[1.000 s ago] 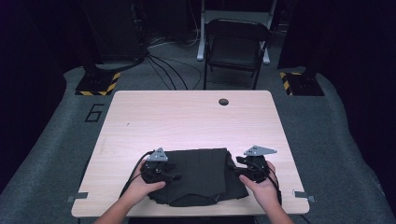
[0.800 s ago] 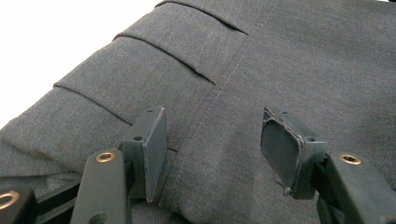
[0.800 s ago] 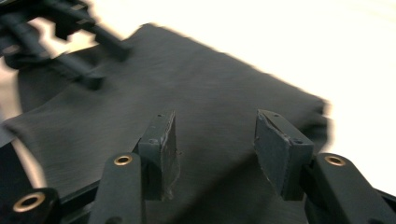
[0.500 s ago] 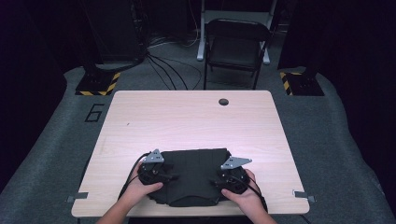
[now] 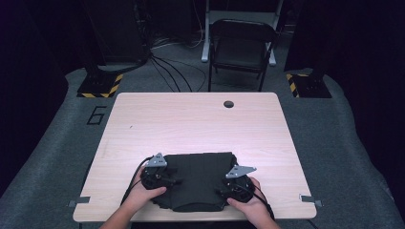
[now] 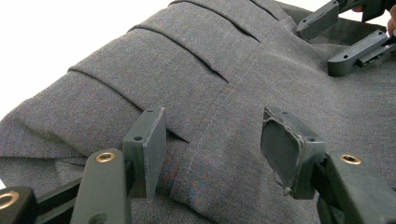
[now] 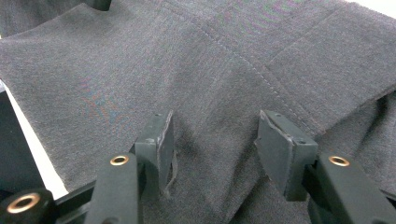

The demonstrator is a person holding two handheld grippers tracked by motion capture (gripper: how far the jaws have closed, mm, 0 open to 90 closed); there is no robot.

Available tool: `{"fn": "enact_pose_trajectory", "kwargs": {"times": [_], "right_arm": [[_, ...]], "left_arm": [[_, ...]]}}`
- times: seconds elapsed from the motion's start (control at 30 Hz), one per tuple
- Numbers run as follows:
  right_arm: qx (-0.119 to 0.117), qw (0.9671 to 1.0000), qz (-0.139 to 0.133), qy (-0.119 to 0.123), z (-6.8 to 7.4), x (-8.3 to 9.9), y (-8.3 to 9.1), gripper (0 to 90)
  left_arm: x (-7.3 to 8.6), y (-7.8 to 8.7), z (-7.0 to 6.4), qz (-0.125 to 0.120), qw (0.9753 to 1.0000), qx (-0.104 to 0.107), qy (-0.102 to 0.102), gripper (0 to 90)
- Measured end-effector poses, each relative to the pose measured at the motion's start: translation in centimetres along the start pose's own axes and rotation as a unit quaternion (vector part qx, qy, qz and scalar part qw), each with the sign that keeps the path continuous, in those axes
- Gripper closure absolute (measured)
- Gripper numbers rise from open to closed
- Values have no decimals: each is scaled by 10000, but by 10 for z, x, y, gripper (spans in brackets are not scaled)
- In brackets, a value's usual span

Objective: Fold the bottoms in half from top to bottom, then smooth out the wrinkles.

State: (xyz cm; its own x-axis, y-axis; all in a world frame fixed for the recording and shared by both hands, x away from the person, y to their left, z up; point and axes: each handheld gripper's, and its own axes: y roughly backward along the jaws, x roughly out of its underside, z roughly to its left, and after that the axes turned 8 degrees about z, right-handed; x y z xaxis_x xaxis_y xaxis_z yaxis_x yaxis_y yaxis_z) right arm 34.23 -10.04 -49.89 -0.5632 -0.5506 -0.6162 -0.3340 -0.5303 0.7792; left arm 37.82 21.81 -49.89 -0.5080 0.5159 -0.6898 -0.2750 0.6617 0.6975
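2 hands press claws onto garment.

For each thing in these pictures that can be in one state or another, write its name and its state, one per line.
Left gripper: open, jaws either side of a fold of the cloth.
Right gripper: open, jaws down on the cloth.
Dark grey garment: folded, pleated, lying flat at the table's near edge.
Folding chair: unfolded, unoccupied, beyond the table.
Table: far half bare.

A folded garment lies on the table at its near edge. The left hand-held gripper sits on the garment's left side, the right hand-held gripper on its right. A chair stands beyond the table's far edge.
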Motion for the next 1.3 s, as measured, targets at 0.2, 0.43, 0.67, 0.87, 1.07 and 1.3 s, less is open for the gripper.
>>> {"fn": "enact_pose_trajectory", "kwargs": {"times": [0.2, 0.43, 0.67, 0.87, 1.07, 1.3], "right_arm": [[-87, 9999, -34, -76, -2, 2, -1, 460], [-150, 9999, -28, -1, -5, 2, 0, 460], [-156, 9998, -25, -89, -5, 1, 5, 461], [-144, 9995, -142, -251, -14, 0, 16, 462], [-43, 9983, -365, -445, -23, 0, 31, 461], [212, 9977, -439, -466, -30, 1, 43, 461]], "left_arm": [[0, 1, 1, 11, 10000, 16, -20, 409], [1, 5, 2, -15, 10000, 2, 33, 409], [3, 16, 5, -107, 9996, -84, 242, 407], [7, 30, 14, -291, 9981, -269, 463, 406], [9, 40, 19, -415, 9964, -400, 627, 404], [4, 52, 22, -496, 9943, -538, 773, 402]]}}
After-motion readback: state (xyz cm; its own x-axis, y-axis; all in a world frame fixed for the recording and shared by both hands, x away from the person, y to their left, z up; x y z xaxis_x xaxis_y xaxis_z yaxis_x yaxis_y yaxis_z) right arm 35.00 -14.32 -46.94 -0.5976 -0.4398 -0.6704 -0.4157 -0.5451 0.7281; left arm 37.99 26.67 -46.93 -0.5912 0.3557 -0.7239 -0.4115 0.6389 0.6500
